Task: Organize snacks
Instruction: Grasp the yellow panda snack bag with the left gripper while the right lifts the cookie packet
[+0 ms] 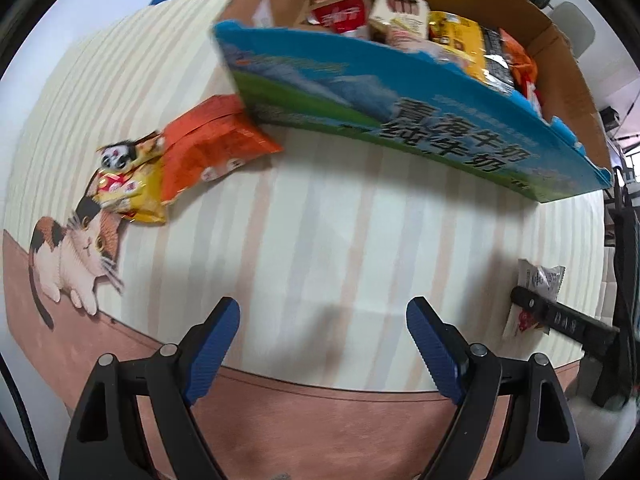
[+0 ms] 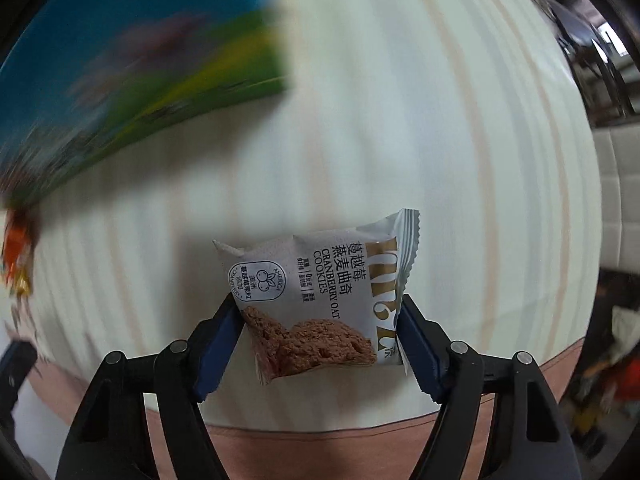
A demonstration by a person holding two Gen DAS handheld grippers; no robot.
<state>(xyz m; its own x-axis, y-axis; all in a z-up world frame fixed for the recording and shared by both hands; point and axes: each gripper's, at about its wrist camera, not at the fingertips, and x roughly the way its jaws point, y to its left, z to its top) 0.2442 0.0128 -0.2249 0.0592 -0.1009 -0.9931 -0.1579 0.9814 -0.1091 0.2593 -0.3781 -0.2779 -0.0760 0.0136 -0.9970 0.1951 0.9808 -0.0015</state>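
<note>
My right gripper (image 2: 320,320) is shut on a white cranberry oat cookie packet (image 2: 320,292) and holds it above the striped tablecloth. The same packet (image 1: 538,280) and one right finger show at the right edge of the left wrist view. My left gripper (image 1: 323,320) is open and empty above the cloth. A blue and green milk carton box (image 1: 400,120) holds several snack packs (image 1: 400,12) at the far side. An orange snack bag (image 1: 208,144) and a yellow snack bag (image 1: 128,196) lie on the cloth left of the box.
The box (image 2: 140,80) shows blurred at the upper left of the right wrist view. A cat picture (image 1: 76,264) is printed on the tablecloth at the left. The table's near edge has a brown band (image 1: 320,420). Chairs and furniture (image 2: 592,48) stand beyond the table at the right.
</note>
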